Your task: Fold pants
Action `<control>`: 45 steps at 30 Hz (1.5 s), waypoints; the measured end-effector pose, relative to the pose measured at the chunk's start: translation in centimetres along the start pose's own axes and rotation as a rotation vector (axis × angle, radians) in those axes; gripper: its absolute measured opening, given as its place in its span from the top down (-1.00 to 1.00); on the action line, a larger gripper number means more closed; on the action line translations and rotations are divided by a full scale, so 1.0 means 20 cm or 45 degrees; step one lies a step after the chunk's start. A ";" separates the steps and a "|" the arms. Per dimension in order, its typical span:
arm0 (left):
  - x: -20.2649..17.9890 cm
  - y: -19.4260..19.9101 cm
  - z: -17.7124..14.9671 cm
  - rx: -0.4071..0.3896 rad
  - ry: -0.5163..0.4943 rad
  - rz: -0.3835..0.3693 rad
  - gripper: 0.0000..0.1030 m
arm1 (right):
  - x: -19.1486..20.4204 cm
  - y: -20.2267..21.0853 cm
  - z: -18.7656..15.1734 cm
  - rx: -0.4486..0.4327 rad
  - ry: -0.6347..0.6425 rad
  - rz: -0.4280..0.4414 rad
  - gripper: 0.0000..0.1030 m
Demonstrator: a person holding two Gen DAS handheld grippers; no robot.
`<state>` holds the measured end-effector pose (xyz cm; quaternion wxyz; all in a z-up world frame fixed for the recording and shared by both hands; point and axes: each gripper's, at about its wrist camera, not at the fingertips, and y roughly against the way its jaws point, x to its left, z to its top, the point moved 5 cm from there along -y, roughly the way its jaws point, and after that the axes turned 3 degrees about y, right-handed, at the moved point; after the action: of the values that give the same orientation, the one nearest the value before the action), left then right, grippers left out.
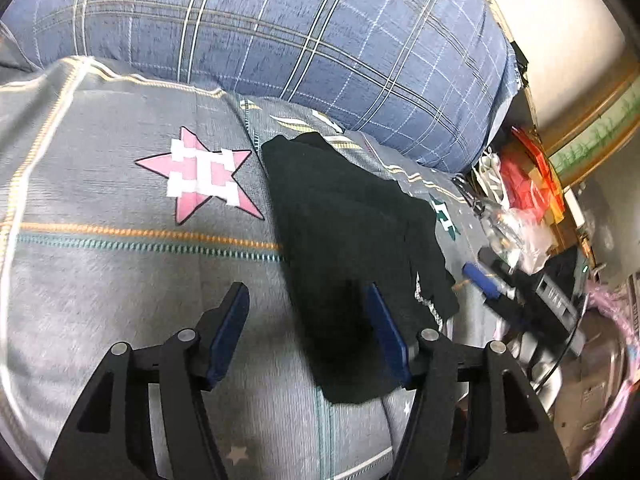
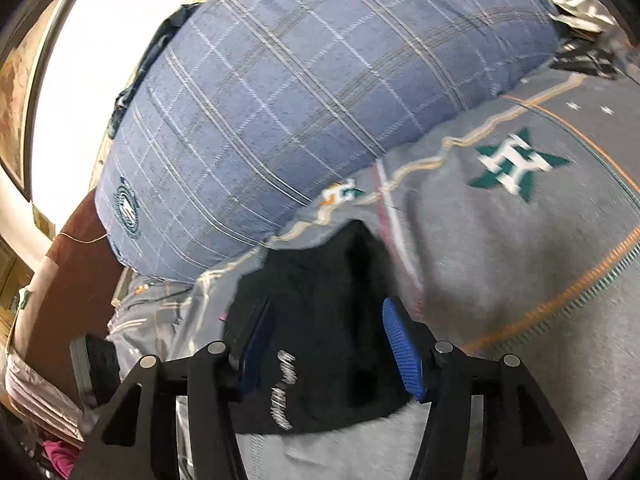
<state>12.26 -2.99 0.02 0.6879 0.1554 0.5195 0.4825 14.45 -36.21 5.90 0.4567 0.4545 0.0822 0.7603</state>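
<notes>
Lying on grey starred bedspread (image 1: 120,272), black pants (image 1: 352,232), possibly folded, plaid pillow (image 1: 280,28) behind

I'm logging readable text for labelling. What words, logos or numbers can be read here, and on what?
"H" shape in the pink star on the grey bedsheet.
"H" shape in the green star, same sheet.
White lettering on the black pants: too blurred to read.
Round emblem on the blue plaid pillow: unreadable.

Pants (image 1: 352,236) lie on the bedsheet (image 1: 120,264) (pillow (image 1: 280,32) behind them).
</notes>
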 end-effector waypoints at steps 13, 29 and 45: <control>-0.25 -0.33 0.04 0.151 -0.160 0.099 -0.07 | 0.03 -0.36 0.00 0.173 0.088 -0.070 0.04; -0.01 0.17 0.21 -0.072 -0.125 0.192 0.43 | 0.55 -0.33 0.00 0.153 0.192 0.188 0.74; 0.18 0.39 0.28 -0.191 -0.027 0.126 0.26 | 0.80 -0.43 -0.15 0.151 0.318 0.192 0.66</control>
<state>13.17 5.24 5.84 0.6782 0.1340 0.4664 0.5518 14.75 -18.15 9.36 0.3569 0.3875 0.1487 0.8369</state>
